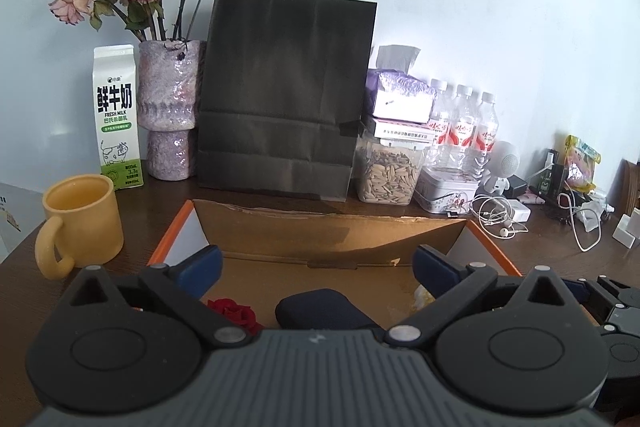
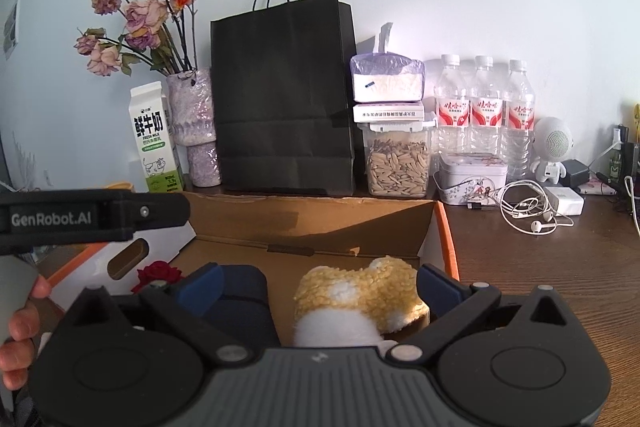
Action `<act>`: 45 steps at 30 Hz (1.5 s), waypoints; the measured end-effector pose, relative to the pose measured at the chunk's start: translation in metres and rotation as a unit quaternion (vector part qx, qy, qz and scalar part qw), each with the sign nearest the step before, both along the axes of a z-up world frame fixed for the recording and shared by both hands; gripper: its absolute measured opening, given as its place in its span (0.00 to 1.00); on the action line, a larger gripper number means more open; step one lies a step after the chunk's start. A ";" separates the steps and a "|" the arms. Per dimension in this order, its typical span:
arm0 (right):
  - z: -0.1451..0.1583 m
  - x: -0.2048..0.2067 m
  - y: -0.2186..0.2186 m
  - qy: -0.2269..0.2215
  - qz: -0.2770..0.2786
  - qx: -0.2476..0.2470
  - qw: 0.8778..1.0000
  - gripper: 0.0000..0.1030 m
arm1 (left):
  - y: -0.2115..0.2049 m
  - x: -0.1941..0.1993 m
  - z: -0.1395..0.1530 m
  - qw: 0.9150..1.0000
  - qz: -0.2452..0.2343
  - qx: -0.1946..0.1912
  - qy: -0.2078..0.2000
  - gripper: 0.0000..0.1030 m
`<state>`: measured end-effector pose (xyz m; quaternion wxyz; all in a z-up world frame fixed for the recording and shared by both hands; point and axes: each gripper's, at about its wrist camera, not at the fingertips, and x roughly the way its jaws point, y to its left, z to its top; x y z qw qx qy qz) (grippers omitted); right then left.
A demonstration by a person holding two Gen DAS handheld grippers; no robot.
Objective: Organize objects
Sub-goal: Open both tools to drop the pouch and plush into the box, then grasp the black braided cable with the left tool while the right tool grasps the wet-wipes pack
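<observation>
Desk (image 2: 560, 267) w/ box (image 2: 320, 219), plush (image 2: 360, 291) inside

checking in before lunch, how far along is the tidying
Done, it seems: a red rose, a dark blue pouch and a fluffy yellow plush lie in the cardboard box. In hand: nothing; left gripper and right gripper have open jaws. Possibly left: the yellow mug and earphones outside the box.

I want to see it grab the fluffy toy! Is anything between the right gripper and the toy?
Nothing visible is. The fluffy yellow and white plush toy lies in the open cardboard box, right ahead of the open right gripper. The dark blue pouch lies beside it.
</observation>
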<state>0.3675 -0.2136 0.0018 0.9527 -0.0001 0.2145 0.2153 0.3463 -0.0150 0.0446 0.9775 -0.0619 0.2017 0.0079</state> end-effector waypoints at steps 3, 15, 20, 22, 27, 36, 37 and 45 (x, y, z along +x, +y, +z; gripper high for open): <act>0.005 -0.010 0.002 -0.006 -0.005 -0.009 1.000 1.00 | 0.003 -0.011 0.004 1.000 0.000 -0.002 -0.004 1.00; 0.015 -0.065 -0.007 -0.014 -0.001 -0.012 1.000 1.00 | 0.012 -0.068 0.016 1.000 0.004 0.010 -0.008 1.00; 0.011 -0.091 -0.011 -0.004 0.007 -0.012 1.000 1.00 | 0.020 -0.093 0.015 1.000 0.011 0.014 -0.002 1.00; 0.009 -0.101 -0.011 -0.001 0.011 -0.015 1.000 1.00 | 0.024 -0.102 0.014 1.000 0.015 0.015 0.000 1.00; 0.004 -0.129 -0.014 0.004 0.019 -0.023 1.000 1.00 | 0.033 -0.126 0.008 1.000 0.021 0.018 0.009 1.00; -0.008 -0.165 -0.019 0.019 0.034 -0.025 0.999 1.00 | 0.040 -0.167 -0.011 0.999 0.016 0.027 0.031 1.00; -0.010 -0.168 -0.019 0.021 0.035 -0.027 0.999 1.00 | 0.041 -0.171 -0.013 0.999 0.015 0.028 0.033 1.00; -0.023 -0.189 -0.019 0.036 0.058 -0.049 0.996 1.00 | 0.052 -0.198 -0.029 0.998 0.012 0.033 0.049 1.00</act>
